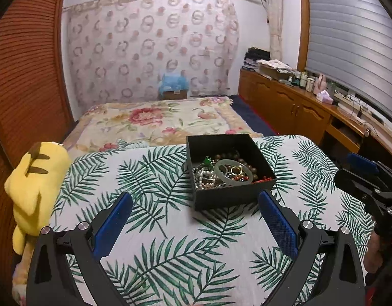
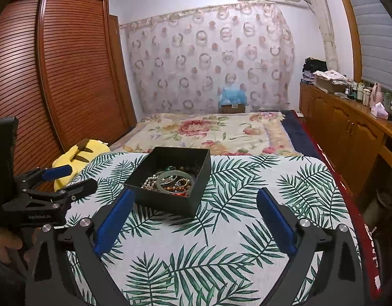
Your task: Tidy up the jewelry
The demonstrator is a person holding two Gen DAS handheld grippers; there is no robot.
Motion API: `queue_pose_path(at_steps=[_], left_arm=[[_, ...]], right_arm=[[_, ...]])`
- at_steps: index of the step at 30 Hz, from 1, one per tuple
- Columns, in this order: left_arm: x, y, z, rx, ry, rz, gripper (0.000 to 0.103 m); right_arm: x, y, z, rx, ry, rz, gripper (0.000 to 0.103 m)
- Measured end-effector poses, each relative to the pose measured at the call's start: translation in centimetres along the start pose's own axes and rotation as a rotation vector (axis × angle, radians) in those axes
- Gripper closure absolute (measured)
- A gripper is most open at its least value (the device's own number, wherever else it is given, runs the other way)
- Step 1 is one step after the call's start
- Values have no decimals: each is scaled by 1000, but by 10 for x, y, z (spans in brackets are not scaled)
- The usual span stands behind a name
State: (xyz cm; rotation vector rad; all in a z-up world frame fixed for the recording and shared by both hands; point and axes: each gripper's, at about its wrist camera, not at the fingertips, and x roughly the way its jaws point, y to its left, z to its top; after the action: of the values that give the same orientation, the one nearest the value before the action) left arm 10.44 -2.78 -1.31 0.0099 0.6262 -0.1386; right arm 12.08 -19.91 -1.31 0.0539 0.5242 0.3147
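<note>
Both grippers, the left gripper (image 1: pixel 196 204) and the right gripper (image 2: pixel 196 201), are held with jaws spread wide and nothing between them, above the leaf-print cloth (image 1: pixel 170 229). Near its far edge, a black box (image 1: pixel 230 168) filled with jewelry (image 1: pixel 221 172) is seen.

Open black box (image 1: pixel 231 196) upright on leaf-print tabletop (image 1: pixel 170 229), holding a tangled heap of jewelry (image 1: pixel 221 172): pale jade bangle (image 1: pixel 233 176) on top, pearl strand, brown beads, red beads, green stone
</note>
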Motion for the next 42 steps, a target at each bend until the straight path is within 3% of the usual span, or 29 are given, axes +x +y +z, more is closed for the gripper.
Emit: queue_pose_path(at_steps=[42], left_arm=[[-17,2,-1,-16,-36,10,8]], right_arm=[[-4,1,-1,3,-17,-19,5]])
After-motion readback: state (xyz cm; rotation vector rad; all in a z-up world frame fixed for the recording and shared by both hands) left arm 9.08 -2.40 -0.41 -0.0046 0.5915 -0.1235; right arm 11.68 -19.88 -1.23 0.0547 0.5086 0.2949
